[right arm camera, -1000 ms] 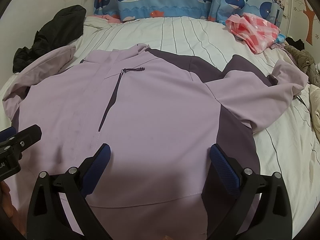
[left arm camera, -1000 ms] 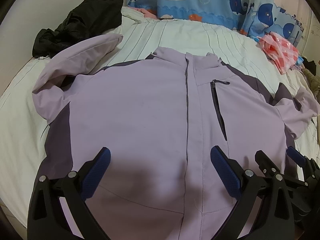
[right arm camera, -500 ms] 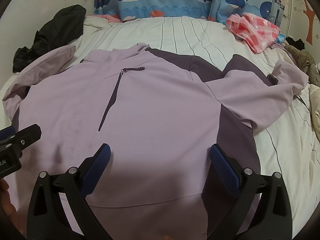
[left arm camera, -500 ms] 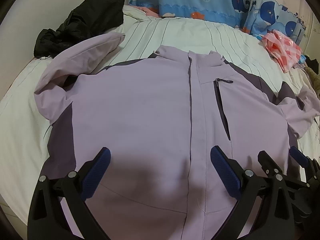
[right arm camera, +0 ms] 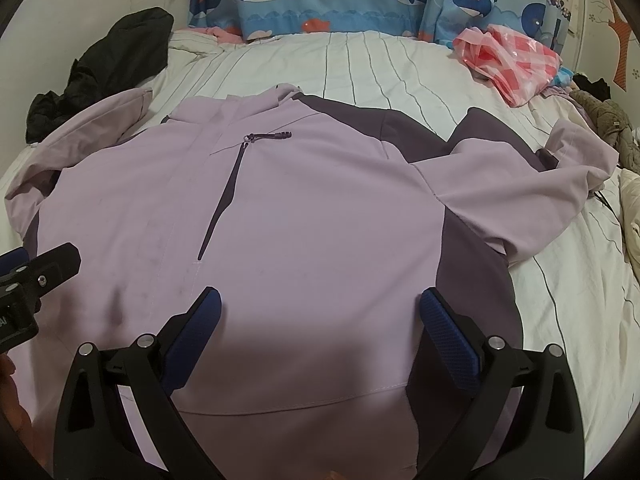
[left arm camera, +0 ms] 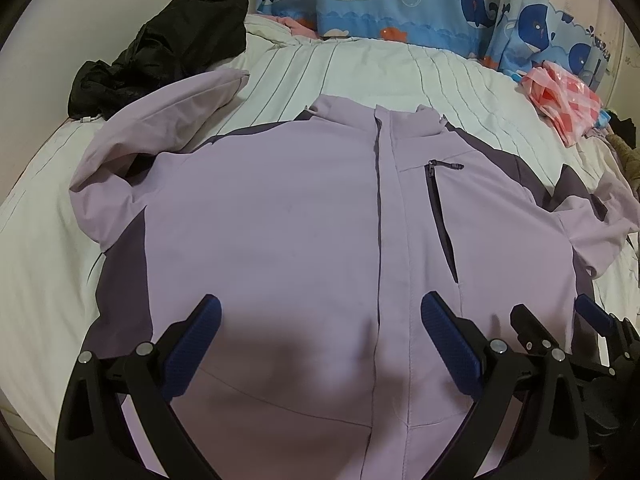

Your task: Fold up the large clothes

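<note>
Lilac jacket [left arm camera: 280, 220] flat, front up, zipped, mid-bed [left arm camera: 360, 72] w/ collar toward whale pillows [left arm camera: 400, 4]; sleeves splayed, ready for folding. Left gripper [left arm camera: 320, 336] & right gripper [right arm camera: 320, 328] over hem, both spread wide, holding nothing.

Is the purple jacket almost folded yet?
Not yet. Done: the lilac jacket lies spread flat, front up and closed, on the striped bed. In hand: nothing; the left claw and right claw hover open over its lower part. Left: both sleeves and the body need folding.
</note>
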